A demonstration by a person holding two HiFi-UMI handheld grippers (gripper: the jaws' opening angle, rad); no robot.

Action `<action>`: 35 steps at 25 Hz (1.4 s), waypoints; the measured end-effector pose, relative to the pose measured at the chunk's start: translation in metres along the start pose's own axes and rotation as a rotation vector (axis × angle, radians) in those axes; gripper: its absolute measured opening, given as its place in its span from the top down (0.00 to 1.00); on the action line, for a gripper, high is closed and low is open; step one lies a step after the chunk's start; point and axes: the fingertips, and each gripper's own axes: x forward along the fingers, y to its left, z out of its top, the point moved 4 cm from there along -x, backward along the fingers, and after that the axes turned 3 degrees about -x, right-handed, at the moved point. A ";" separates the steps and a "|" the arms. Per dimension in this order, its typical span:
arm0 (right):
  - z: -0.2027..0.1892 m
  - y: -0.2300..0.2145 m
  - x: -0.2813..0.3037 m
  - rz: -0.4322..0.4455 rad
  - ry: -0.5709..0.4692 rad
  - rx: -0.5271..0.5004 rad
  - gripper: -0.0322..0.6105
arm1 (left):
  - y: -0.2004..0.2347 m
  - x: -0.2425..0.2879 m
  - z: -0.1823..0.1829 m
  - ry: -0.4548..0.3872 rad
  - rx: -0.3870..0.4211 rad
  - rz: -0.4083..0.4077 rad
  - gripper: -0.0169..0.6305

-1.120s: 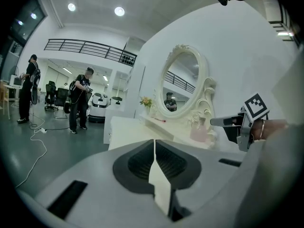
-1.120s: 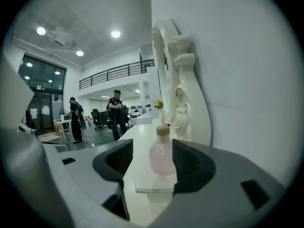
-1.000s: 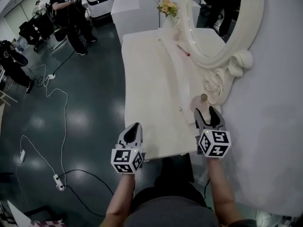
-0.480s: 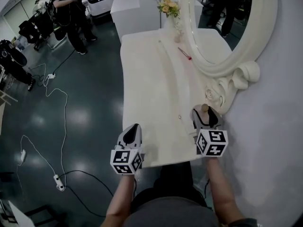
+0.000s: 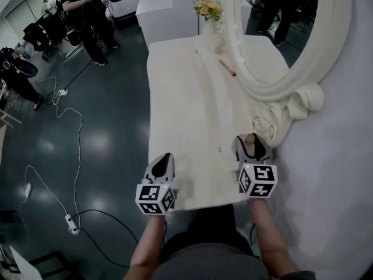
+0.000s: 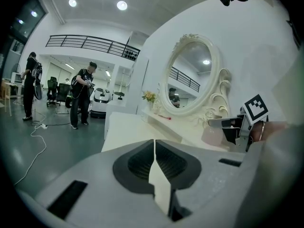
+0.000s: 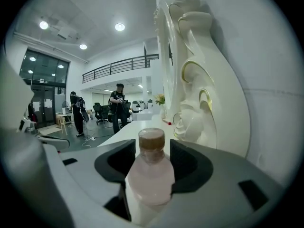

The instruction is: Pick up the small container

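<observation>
The small container (image 5: 250, 139) is a pale pink bottle with a brown cap (image 7: 151, 139). It stands upright on the white dressing table (image 5: 180, 109), near the front right corner by the mirror's carved base. My right gripper (image 5: 251, 147) has the bottle (image 7: 149, 177) between its jaws, which are closing; gaps still show beside the cap. My left gripper (image 5: 165, 158) hovers over the table's front left edge, shut and empty, its jaws (image 6: 154, 146) meeting. From the left gripper view the right gripper (image 6: 233, 128) and the bottle (image 6: 212, 135) show at the right.
An oval mirror (image 5: 274, 34) in a carved white frame stands along the table's right side. A vase of flowers (image 5: 208, 10) and a red pen (image 5: 227, 65) lie at the far end. People (image 5: 87, 16) stand beyond, and cables (image 5: 64, 115) trail across the dark floor.
My right gripper has moved forward around the bottle, whose cap now sits between the jaws. The left gripper has stayed put.
</observation>
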 end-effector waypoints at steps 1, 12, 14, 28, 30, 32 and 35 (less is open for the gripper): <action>0.000 0.000 0.001 -0.003 -0.001 0.003 0.61 | 0.000 0.001 -0.001 0.003 -0.001 0.001 0.95; 0.001 -0.002 0.000 -0.016 -0.061 0.006 0.63 | -0.002 0.005 -0.004 0.023 -0.005 0.007 0.95; 0.002 -0.002 -0.001 -0.016 -0.074 0.009 0.64 | -0.001 0.005 -0.005 0.026 -0.006 0.008 0.95; 0.006 0.004 -0.008 -0.009 -0.116 0.050 0.70 | 0.009 -0.002 -0.003 0.021 -0.020 0.024 0.95; 0.009 0.008 -0.010 0.000 -0.125 0.052 0.71 | 0.010 -0.003 -0.002 0.019 -0.020 0.025 0.95; 0.012 0.012 -0.012 0.011 -0.135 0.047 0.71 | 0.010 -0.004 -0.002 0.016 -0.021 0.026 0.95; 0.020 0.017 -0.014 0.033 -0.156 0.037 0.71 | 0.011 -0.005 -0.001 0.012 -0.023 0.028 0.95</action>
